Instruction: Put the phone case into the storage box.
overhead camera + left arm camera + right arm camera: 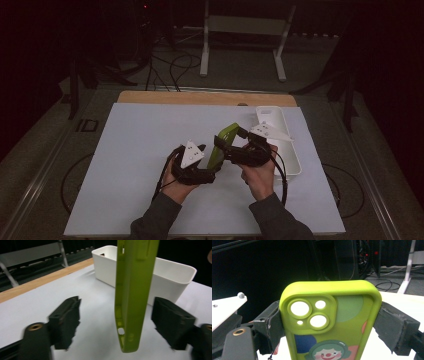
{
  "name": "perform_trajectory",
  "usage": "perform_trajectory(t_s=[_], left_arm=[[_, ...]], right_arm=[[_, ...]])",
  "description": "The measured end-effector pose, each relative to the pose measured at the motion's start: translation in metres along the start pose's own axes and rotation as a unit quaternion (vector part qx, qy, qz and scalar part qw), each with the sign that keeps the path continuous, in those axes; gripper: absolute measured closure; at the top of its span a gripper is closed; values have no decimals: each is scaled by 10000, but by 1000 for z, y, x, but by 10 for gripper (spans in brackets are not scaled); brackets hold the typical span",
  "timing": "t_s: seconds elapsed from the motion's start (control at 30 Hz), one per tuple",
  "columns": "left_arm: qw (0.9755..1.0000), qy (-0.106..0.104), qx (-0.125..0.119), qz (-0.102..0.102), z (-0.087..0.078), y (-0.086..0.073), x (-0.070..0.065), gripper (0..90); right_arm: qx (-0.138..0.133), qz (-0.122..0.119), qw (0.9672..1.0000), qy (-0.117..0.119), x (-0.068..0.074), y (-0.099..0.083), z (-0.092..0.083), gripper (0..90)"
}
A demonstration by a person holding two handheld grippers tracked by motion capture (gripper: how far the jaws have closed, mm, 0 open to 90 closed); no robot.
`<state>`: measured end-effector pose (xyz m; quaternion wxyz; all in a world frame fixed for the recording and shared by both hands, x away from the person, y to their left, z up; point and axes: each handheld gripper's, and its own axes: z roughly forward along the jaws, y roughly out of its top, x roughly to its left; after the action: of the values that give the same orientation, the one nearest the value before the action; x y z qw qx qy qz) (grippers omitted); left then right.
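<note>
Mid-handover: right gripper pinching green phone case by its edges, left gripper spread around its lower end, probably closing next.

Dark grey sleeves; black hand-held grippers, left and right, with pale three-cornered plates, trailing black cables.

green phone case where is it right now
The case is held above the table's middle in the high view, clamped by the right gripper, between the left gripper's open fingers, just left of the white bin.
</note>
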<state>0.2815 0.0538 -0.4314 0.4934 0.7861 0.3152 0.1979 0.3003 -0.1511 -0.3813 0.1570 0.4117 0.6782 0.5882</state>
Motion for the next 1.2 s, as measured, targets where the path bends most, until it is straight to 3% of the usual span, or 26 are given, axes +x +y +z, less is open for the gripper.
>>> perform_trajectory(t_s=[0.2,0.5,1.2], left_arm=[[9999,112,19,17,-3,0,2,98],[9999,11,112,-7,-4,0,5,2],[9999,4,69,-86,-18,-2,19,0]], right_arm=[[1,-44,10000,-19,1,1,1,160],[27,-106,9999,-66,3,2,1,160],[99,-170,9997,-175,2,5,2,160]])
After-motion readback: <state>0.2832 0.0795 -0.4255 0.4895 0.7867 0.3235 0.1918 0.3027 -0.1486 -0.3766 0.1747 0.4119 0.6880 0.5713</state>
